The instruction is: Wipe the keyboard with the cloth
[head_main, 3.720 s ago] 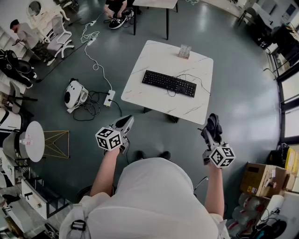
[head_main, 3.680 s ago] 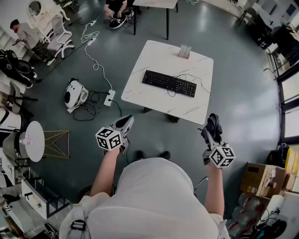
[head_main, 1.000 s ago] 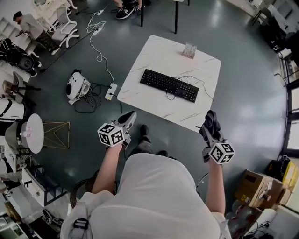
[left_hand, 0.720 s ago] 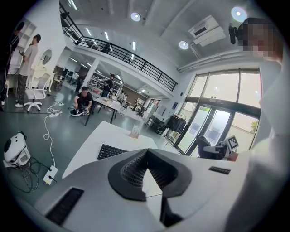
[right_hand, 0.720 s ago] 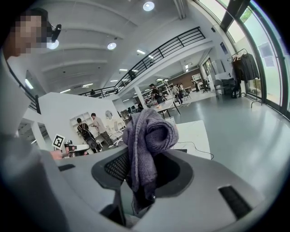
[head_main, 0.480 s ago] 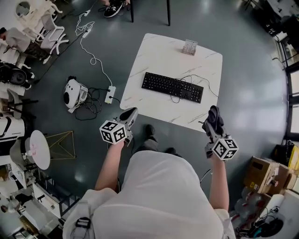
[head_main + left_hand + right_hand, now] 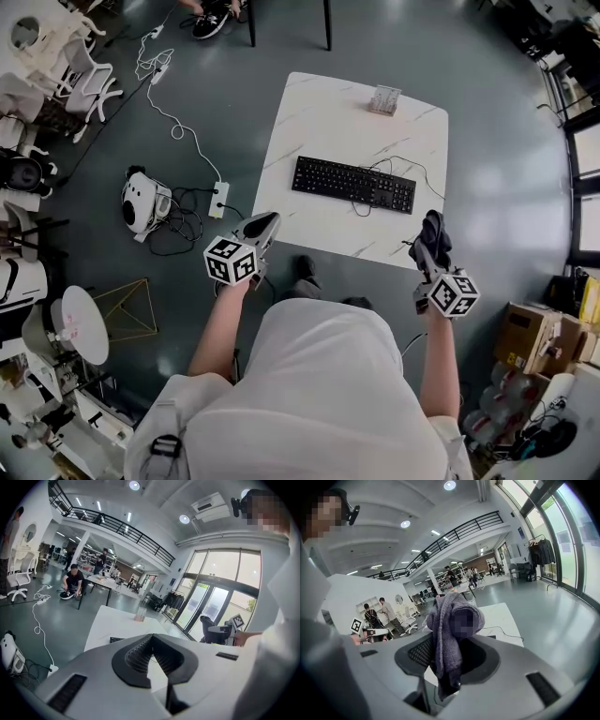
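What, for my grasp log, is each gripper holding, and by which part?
Right gripper: shut on the grey-purple knitted cloth, pinched at its lower end. Left gripper: shut, nothing held.

Quick count: one white table [image 7: 319, 122], one keyboard [image 7: 353, 185], one cloth [image 7: 433, 232] and one small holder thing [image 7: 385, 99]. Two grippers, so left gripper [image 7: 263, 223] and right gripper [image 7: 424, 251], one marker cube each. Floor's got one power strip [image 7: 219, 199] and one white rounded gadget [image 7: 141, 202].
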`<state>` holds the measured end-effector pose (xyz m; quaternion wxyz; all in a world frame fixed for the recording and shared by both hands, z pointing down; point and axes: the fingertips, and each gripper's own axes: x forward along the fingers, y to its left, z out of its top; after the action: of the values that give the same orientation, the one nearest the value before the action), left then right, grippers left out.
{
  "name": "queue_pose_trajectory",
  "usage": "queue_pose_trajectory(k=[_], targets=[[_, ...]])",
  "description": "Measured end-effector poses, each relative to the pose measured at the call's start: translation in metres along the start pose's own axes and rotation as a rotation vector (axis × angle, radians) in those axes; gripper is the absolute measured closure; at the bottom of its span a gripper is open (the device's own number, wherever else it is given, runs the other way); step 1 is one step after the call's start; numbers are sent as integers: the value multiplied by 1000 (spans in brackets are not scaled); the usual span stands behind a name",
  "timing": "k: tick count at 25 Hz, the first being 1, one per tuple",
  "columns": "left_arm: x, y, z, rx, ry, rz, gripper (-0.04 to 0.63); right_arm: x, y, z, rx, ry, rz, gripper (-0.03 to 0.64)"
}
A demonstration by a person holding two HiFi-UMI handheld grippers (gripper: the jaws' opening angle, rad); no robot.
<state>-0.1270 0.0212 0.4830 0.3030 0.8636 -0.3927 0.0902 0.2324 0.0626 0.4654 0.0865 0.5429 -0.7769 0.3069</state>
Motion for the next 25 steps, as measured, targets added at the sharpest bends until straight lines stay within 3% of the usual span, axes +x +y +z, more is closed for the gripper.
queue_pose_trajectory(k=[15,25], targets=[[31,24,-18,-20,69,-56,581,13,3,-9,27,25,-54,457],[61,40,-29,-43,77,15,581,47,-38,-23,18,139,-34,457]])
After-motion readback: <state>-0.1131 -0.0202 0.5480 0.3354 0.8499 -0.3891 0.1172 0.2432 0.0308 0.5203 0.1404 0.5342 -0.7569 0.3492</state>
